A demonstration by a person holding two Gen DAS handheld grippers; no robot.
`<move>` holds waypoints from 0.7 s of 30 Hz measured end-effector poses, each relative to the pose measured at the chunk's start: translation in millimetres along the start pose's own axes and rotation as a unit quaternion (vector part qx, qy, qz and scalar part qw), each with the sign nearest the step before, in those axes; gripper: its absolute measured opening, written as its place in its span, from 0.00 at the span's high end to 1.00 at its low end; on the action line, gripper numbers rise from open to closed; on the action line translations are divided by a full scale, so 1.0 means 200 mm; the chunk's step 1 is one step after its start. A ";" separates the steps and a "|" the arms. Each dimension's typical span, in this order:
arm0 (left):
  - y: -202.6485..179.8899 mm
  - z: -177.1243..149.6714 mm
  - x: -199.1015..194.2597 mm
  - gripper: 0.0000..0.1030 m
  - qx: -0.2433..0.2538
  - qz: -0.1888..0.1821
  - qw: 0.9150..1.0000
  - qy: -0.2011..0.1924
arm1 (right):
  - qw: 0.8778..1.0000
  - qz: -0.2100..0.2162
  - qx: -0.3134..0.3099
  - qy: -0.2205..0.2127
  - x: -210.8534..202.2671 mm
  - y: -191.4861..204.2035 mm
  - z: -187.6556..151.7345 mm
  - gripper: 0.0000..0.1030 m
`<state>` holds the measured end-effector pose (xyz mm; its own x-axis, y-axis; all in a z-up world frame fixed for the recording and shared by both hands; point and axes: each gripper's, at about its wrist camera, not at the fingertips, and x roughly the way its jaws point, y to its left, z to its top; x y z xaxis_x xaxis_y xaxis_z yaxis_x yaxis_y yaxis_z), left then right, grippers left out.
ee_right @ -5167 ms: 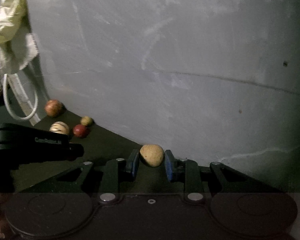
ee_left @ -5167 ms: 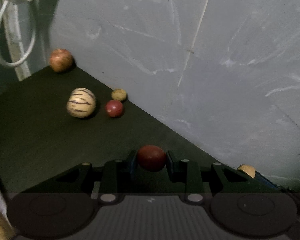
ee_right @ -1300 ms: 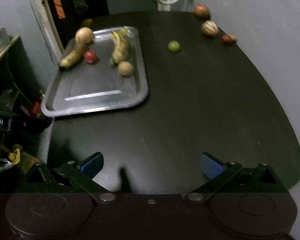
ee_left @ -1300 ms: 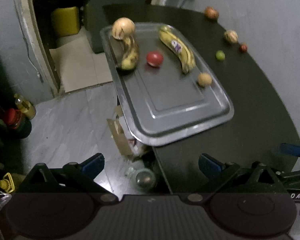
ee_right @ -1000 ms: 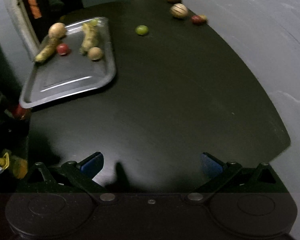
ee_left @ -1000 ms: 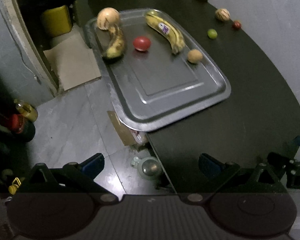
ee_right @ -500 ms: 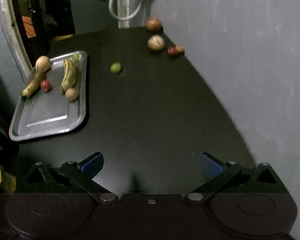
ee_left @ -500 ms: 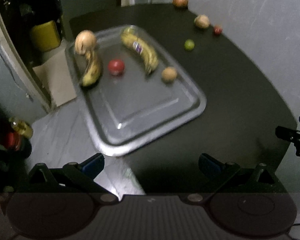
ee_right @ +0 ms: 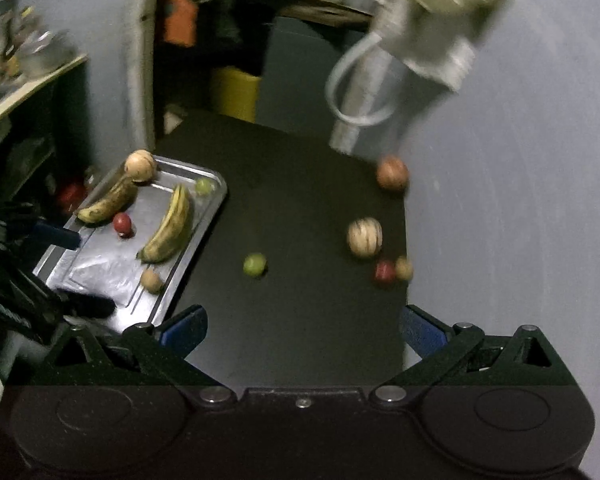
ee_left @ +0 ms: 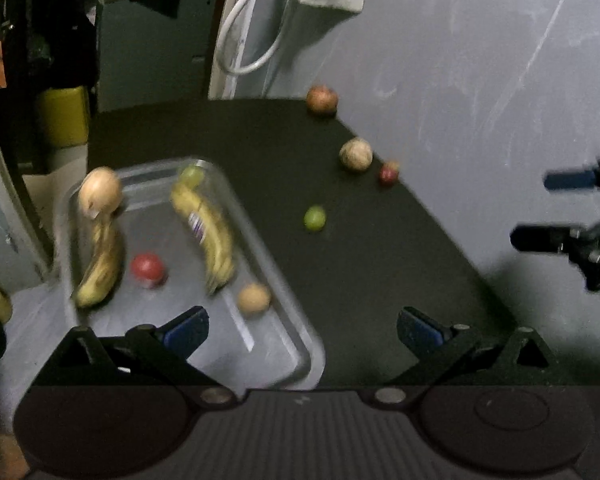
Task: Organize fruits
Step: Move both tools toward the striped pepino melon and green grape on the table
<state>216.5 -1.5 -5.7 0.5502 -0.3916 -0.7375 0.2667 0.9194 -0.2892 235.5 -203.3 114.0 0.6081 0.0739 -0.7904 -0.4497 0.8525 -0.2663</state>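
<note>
Two groups of fruit face you: one on the metal tray (ee_right: 204, 220), one loose on the black table (ee_right: 300, 312).

Tray, at the table's left edge:
- two bananas, a spotted brown one (ee_right: 108, 202) and a yellower one with a sticker (ee_left: 204, 232);
- a pale round fruit (ee_right: 140, 165) at the far corner, touching the tip of the brown banana;
- a small red fruit (ee_right: 122, 224) between the bananas;
- a tan round fruit (ee_right: 152, 280) near the tray's near right rim;
- a small green fruit (ee_right: 204, 186) at the far end, by the tip of the yellower banana.

Table, loose:
- a green round fruit (ee_right: 255, 265) alone, just right of the tray;
- a reddish apple-like fruit (ee_right: 392, 174) by the grey wall (ee_right: 520, 200);
- a striped cream fruit (ee_right: 365, 237), with a small red fruit (ee_right: 384, 271) and a small tan one (ee_right: 404, 268) touching each other just beside it.

Your left gripper (ee_left: 302, 328) hangs over the tray's near end, fingers spread wide, nothing between them. Your right gripper (ee_right: 302, 328) hangs above the table's near part, likewise wide and holding nothing.

Changes: about five seconds ago your left fingers gripped a red fruit and your right a tan one, down by the wall; both now lie on the tray. Over the last second both cameras have dropped from a high overview and tilted towards the wall.
</note>
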 end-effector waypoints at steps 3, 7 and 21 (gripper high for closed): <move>-0.03 0.07 0.05 0.01 -0.012 -0.001 1.000 -0.021 | 0.998 0.002 -0.066 -0.018 -0.02 -0.05 0.23 0.01; -0.04 0.17 0.12 0.01 -0.041 0.007 0.998 -0.043 | 0.989 0.032 -0.141 -0.037 -0.03 -0.13 0.50 0.01; -0.13 0.20 0.49 0.01 -0.106 0.032 0.992 -0.056 | 0.989 0.104 -0.051 0.089 0.84 -0.37 0.47 0.01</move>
<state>294.4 -64.4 -46.2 0.6487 -0.3239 -0.6887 0.0639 0.9249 -0.3748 433.0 -205.6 52.3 0.3738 0.1422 -0.9166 -0.6219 0.7716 -0.1339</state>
